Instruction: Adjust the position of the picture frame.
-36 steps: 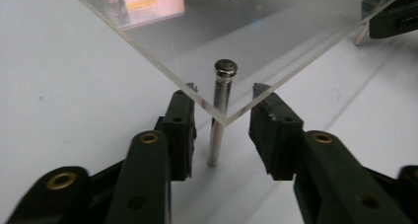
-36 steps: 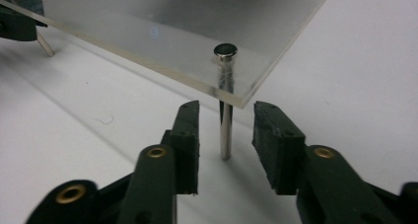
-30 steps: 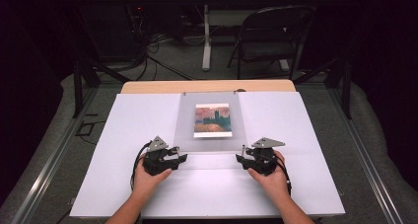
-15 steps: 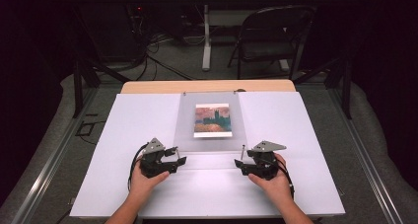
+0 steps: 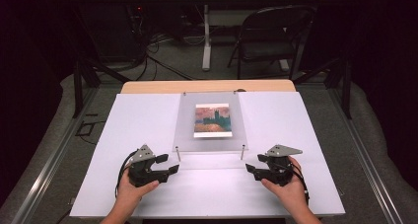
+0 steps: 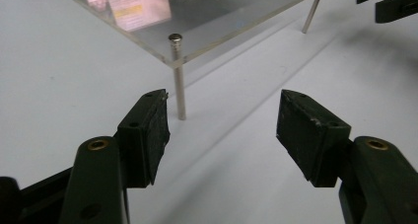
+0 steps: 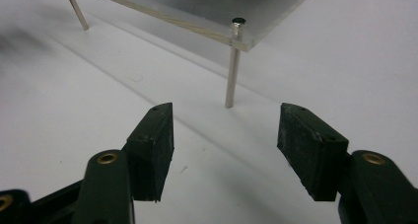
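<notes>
Table (image 5: 296,135): one big white table. It takes up most of the high view, and its long side runs from 9 o'clock to 3 o'clock.

Chair (image 5: 268,36): one dark folding chair on the floor past the table, at about 1 o'clock.

Clear plate (image 5: 185,130): one see-through plate in the middle of the table, a little toward 12 o'clock. It lies flat and stands up off the table on thin legs. Its long side runs from 12 o'clock to 6 o'clock.

Picture (image 5: 212,120): one small picture on the clear plate, orange on top and green on the right. It is taller than it is wide. Its top points to 12 o'clock.

Metal legs (image 6: 178,76): two near ones show at the near corners of the plate, each a straight, upright silver pin. The far corners are too small to tell.

Left gripper (image 5: 165,166): one, held in the person's left hand (image 5: 130,189) at about 7 o'clock from the plate. It points toward 3 o'clock. Its two black jaws are spread wide with nothing between them. The near left leg stands just past them, not touching.

Right gripper (image 5: 254,166): one, held in the right hand (image 5: 291,192) at about 5 o'clock from the plate. It points toward 9 o'clock. Its jaws are spread wide too, and hold nothing. The near right leg (image 7: 231,66) stands just past them.
</notes>
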`<state>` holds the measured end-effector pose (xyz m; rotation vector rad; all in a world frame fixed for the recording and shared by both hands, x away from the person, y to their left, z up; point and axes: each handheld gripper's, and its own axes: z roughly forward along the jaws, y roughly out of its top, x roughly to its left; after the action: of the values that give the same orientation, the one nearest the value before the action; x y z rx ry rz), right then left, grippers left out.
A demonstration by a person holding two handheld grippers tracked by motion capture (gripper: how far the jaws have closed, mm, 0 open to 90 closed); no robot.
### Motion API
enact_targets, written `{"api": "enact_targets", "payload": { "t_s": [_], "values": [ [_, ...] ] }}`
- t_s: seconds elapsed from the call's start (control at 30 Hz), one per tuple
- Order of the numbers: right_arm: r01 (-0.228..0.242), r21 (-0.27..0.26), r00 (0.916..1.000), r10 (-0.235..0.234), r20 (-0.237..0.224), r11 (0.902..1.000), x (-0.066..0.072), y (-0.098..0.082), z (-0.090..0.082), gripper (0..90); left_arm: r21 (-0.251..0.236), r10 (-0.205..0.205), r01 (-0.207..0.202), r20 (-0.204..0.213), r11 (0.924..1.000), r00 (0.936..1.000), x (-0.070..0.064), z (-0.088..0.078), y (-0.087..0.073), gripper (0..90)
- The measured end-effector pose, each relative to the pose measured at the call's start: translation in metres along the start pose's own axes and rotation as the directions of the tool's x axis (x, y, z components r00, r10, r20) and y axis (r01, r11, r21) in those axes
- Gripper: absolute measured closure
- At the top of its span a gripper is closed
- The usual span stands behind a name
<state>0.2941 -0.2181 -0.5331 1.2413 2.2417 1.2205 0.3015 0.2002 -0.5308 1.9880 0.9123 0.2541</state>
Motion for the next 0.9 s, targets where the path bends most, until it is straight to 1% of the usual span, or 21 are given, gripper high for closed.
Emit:
{"api": "enact_targets", "payload": {
  "t_s": [0.07,0.1,0.2,0.27,0.33,0.4,0.47,0.53,0.57,0.6,0.63,0.7,0.73,0.77,0.8,0.83,0.87,0.9],
  "values": [
    [0.004,-0.002,1.0,-0.004,0.006,1.0,-0.002,-0.001,-0.002,38.4,-0.004,0.005,-0.005,-0.006,1.0,1.0,0.001,-0.001,0.0,36.9],
    [-0.002,-0.002,1.0,0.002,0.008,1.0,-0.004,-0.002,-0.004,37.9,-0.018,0.008,-0.008,-0.009,0.9998,0.9999,0.002,-0.003,0.0,36.9],
    [-0.006,-0.004,0.9999,0.006,0.01,1.0,-0.006,-0.003,-0.006,37.8,-0.012,0.002,-0.002,-0.018,0.9999,0.9998,0.004,-0.004,0.001,36.9],
    [-0.008,-0.005,0.9999,0.009,0.008,1.0,-0.007,-0.002,-0.007,37.6,-0.008,-0.012,0.012,-0.011,0.9999,0.9999,0.006,-0.005,0.002,36.9],
    [-0.007,-0.002,0.9999,0.007,0.01,1.0,-0.008,-0.001,-0.007,37.6,-0.014,-0.027,0.027,-0.011,0.9995,0.9996,0.007,-0.005,0.004,36.9],
    [-0.007,0.003,1.0,0.007,0.006,1.0,-0.009,0.001,-0.006,37.2,-0.024,-0.032,0.031,-0.008,0.9992,0.9995,0.009,-0.005,0.006,36.9],
    [-0.017,0.005,0.9998,0.017,-0.003,0.9998,-0.011,0.004,-0.006,36.4,-0.03,-0.043,0.042,-0.006,0.9987,0.9991,0.012,-0.006,0.009,37.0],
    [-0.041,0.002,0.9991,0.041,-0.012,0.9992,-0.014,0.011,-0.005,35.3,-0.038,-0.058,0.058,-0.001,0.9976,0.9983,0.015,-0.006,0.013,37.0],
    [-0.041,0.002,0.9991,0.041,-0.012,0.9992,-0.014,0.011,-0.005,35.3,-0.044,-0.067,0.067,-0.001,0.9968,0.9977,0.017,-0.006,0.015,37.0],
    [-0.058,-0.006,0.9983,0.058,-0.01,0.9983,-0.017,0.017,-0.006,35.3,-0.043,-0.081,0.08,-0.011,0.9959,0.9967,0.02,-0.005,0.02,37.0],
    [-0.058,-0.006,0.9983,0.058,-0.01,0.9983,-0.017,0.017,-0.006,35.3,-0.043,-0.081,0.08,-0.011,0.9959,0.9967,0.02,-0.005,0.02,37.0],
    [-0.052,-0.006,0.9987,0.052,0.0,0.9986,-0.019,0.024,-0.005,35.3,-0.052,-0.087,0.086,-0.024,0.9949,0.9959,0.024,-0.004,0.027,37.0],
    [-0.042,-0.008,0.9991,0.042,0.01,0.9991,-0.022,0.032,-0.004,35.3,-0.054,-0.098,0.095,-0.04,0.994,0.9944,0.029,-0.002,0.033,37.0],
    [-0.042,-0.011,0.999,0.042,0.017,0.9991,-0.023,0.036,-0.003,35.3,-0.052,-0.104,0.101,-0.043,0.9935,0.9937,0.032,-0.001,0.037,37.0],
    [-0.042,-0.011,0.999,0.042,0.017,0.9991,-0.023,0.036,-0.003,35.3,-0.052,-0.104,0.101,-0.043,0.9935,0.9937,0.032,-0.001,0.037,36.9],
    [-0.036,-0.014,0.9991,0.037,0.021,0.9992,-0.026,0.04,-0.002,35.3,-0.057,-0.114,0.111,-0.049,0.9922,0.9923,0.035,0.0,0.04,36.9],
    [-0.041,-0.017,0.9988,0.041,0.025,0.999,-0.027,0.044,0.0,35.3,-0.059,-0.119,0.116,-0.056,0.9915,0.9913,0.038,0.001,0.043,37.0],
    [-0.041,-0.017,0.9988,0.041,0.027,0.999,-0.029,0.047,0.001,35.4,-0.057,-0.125,0.122,-0.052,0.9909,0.9908,0.042,0.003,0.046,37.0]
  ]
}}
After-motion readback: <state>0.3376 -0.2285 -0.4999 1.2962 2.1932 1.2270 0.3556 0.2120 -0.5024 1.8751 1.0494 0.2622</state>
